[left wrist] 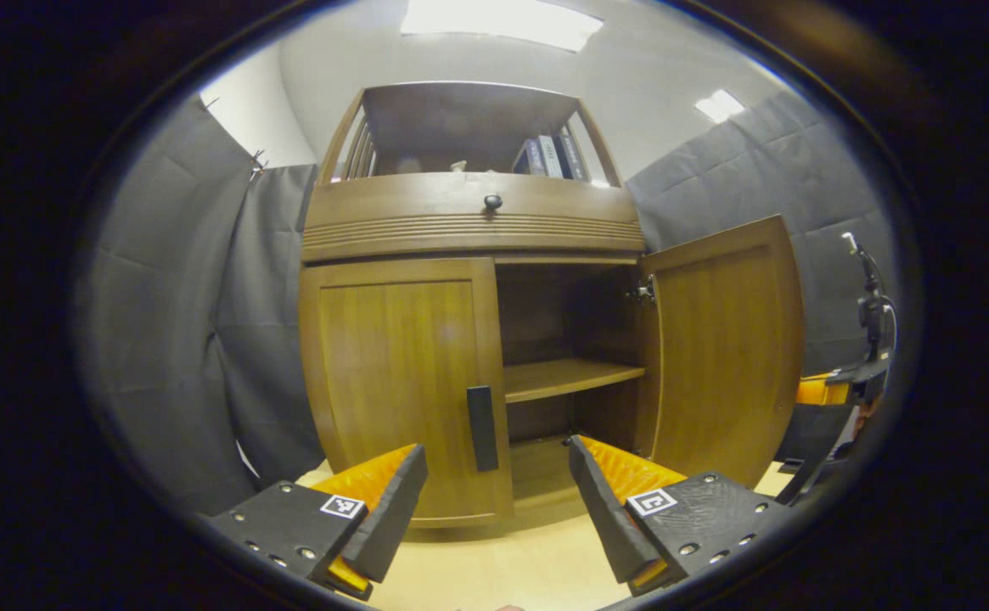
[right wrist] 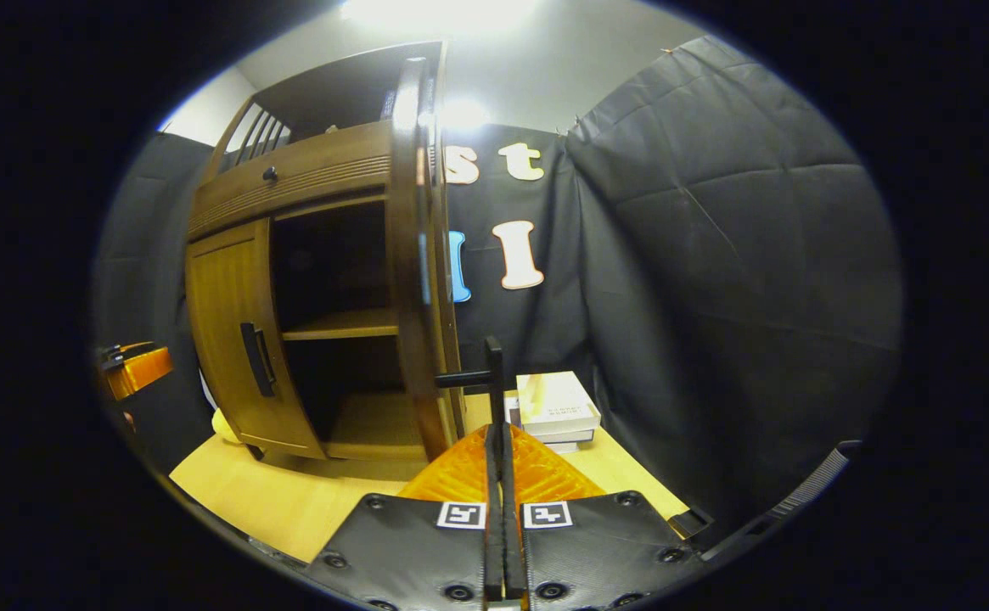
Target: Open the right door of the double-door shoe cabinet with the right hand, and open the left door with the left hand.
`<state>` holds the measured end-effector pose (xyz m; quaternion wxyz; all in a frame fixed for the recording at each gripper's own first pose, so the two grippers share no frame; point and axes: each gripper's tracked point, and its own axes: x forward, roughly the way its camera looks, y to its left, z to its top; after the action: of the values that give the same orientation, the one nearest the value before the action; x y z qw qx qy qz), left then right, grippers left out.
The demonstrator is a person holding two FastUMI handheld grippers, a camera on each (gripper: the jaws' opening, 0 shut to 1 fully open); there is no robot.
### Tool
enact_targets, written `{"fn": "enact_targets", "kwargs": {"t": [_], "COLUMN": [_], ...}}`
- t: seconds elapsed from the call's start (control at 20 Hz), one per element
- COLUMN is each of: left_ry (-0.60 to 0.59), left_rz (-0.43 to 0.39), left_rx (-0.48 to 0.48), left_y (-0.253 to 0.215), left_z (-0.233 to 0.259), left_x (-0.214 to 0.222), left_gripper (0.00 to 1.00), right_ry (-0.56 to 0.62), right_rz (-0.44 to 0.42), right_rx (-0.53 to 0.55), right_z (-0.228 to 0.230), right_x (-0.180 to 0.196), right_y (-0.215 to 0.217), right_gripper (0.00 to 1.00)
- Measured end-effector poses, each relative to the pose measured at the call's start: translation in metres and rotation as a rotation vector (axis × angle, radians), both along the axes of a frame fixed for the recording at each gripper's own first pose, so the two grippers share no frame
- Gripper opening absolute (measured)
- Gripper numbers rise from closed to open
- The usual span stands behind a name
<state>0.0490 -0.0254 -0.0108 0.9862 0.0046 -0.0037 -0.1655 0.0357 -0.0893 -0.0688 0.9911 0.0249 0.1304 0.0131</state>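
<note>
Shoe cabinet (left wrist: 469, 229) of smooth brown wood stands on a pale floor (left wrist: 494, 568), its top drawer ribbed with a round knob (left wrist: 492, 202). Its right door (left wrist: 719, 339) stands swung wide, baring a shelf (left wrist: 566, 378); its left door (left wrist: 401, 382) sits shut, its slim dark bar handle (left wrist: 481, 428) just beyond the left gripper (left wrist: 494, 484), whose fingers are spread. The right gripper (right wrist: 494, 462) has its fingers pressed on the right door's handle (right wrist: 494, 373). Stacked books (right wrist: 555, 407) lie nearby.

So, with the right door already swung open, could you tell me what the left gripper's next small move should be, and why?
Probably ease the left gripper forward and close on the left door's handle: that left door is still shut, and the gripper hangs open short of it.
</note>
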Motion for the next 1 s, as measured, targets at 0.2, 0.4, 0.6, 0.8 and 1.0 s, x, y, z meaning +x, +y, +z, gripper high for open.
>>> {"fn": "enact_targets", "kwargs": {"t": [0.2, 0.4, 0.6, 0.8, 1.0], "left_ry": [-0.011, -0.012, -0.007, 0.022, 0.038], "left_rz": [0.004, 0.03, 0.071, 0.102, 0.125], "left_rx": [-0.013, -0.019, -0.033, -0.037, -0.039], "left_y": [-0.011, -0.017, -0.016, -0.015, -0.011], "left_z": [0.0, -0.003, -0.012, -0.027, -0.037], "left_x": [0.02, 0.053, 0.087, 0.124, 0.151], "left_gripper": [0.98, 0.98, 0.98, 0.96, 0.98], "right_ry": [-0.026, -0.041, -0.073, -0.077, -0.065], "right_rz": [-0.025, -0.019, -0.047, -0.066, -0.072], "right_rx": [-0.019, -0.072, -0.084, -0.112, -0.105], "right_z": [0.009, 0.019, 0.022, 0.022, 0.018], "right_x": [-0.019, -0.042, -0.06, -0.069, -0.068], "right_y": [-0.006, -0.002, 0.002, 0.002, 0.001], "right_gripper": [0.02, 0.57, 0.96, 0.93, 0.93]}}
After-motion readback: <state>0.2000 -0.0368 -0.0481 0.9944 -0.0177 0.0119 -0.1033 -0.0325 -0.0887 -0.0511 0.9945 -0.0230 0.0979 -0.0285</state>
